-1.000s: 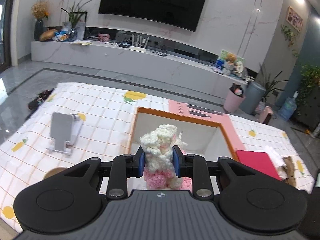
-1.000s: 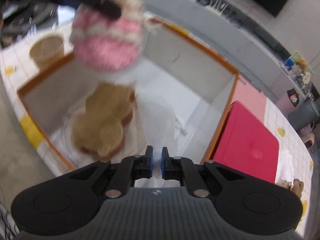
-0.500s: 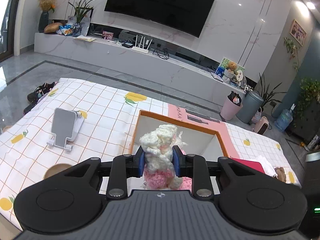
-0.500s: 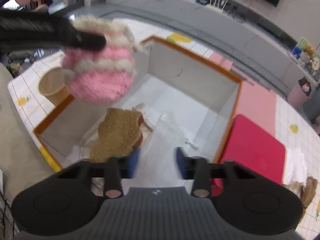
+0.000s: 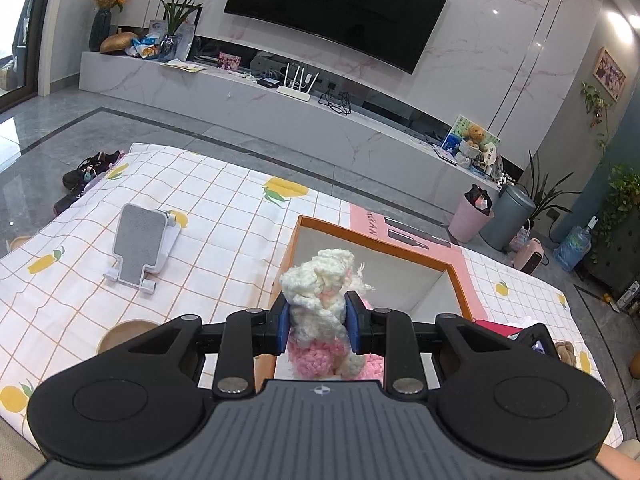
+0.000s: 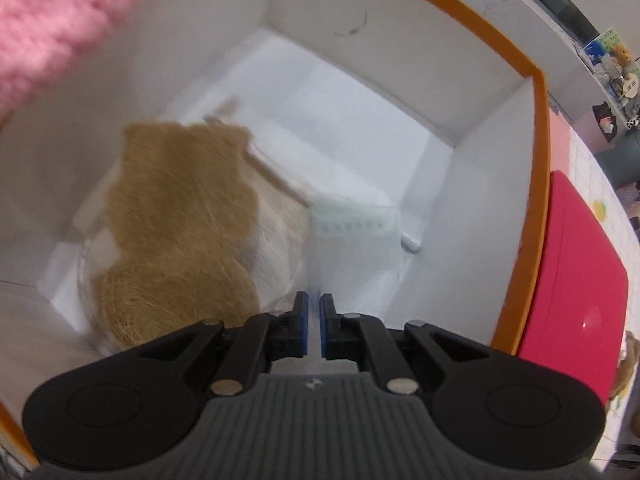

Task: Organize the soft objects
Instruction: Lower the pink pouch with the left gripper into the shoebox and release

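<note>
Your right tool [image 6: 314,330] has dropped down into the orange-rimmed box [image 6: 538,200] since a second ago; its view went from looking over the rim to nearly all white interior. Half a second back its jaws were spread wide; now they're pinched narrow, almost touching. Something thin and clear seems to sit in the slit, probably the edge of the clear plastic bag [image 6: 356,240] on the box floor, but blur means I can't confirm a grip.

Your left tool [image 5: 315,318] hasn't really moved. It's clamped on the pink-and-cream crocheted toy [image 5: 318,304], held above the box's near-left corner, not yet inside. The right view catches its pink body as a blur at that same corner [image 6: 52,28].

The tan furry plush [image 6: 180,220] lies on the box floor, left side, unchanged. The red case [image 6: 572,280] sits outside, touching the box's right wall.

My read: one item is boxed and the toy is next. You're likely clearing or shifting the bag to make room. Check the right grip before you lift.
</note>
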`<state>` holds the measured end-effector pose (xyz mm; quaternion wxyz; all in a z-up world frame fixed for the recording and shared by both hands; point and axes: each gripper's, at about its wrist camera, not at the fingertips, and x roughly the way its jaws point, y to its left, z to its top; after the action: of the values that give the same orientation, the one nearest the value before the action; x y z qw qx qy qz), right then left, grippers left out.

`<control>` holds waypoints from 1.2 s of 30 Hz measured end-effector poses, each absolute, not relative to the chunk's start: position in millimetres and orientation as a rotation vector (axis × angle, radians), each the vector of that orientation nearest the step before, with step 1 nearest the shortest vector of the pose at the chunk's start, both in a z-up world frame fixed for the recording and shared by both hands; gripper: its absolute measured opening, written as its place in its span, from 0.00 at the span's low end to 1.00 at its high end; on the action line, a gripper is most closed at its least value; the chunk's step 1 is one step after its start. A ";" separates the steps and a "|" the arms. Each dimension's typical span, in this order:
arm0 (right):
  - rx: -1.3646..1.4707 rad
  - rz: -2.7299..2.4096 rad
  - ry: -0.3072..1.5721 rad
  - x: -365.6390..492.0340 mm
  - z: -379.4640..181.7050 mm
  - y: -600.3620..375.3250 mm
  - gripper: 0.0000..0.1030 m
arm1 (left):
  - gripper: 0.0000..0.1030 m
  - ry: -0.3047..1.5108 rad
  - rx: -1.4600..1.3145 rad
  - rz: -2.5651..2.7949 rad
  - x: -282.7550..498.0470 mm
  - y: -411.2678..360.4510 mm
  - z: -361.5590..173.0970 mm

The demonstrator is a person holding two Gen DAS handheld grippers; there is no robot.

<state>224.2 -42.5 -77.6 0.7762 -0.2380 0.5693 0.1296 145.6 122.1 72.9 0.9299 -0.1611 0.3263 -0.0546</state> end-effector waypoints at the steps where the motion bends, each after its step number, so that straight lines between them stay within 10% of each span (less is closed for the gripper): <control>1: -0.511 0.286 1.228 223.6 -76.9 -42.4 0.03 | 0.30 0.669 -0.330 -0.111 145.6 122.3 72.8; 17: -0.286 0.377 0.915 148.7 11.5 -71.7 0.55 | 0.30 0.730 -0.328 -0.213 139.9 91.9 75.8; 36: -0.173 0.274 0.785 84.1 2.1 -120.0 0.55 | 0.41 0.915 -0.041 -0.452 141.5 -6.9 22.8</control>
<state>84.2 -120.0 2.1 0.9112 -0.0842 0.3807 0.1329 141.5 -6.9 22.8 0.8724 -0.0196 0.4380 -0.2161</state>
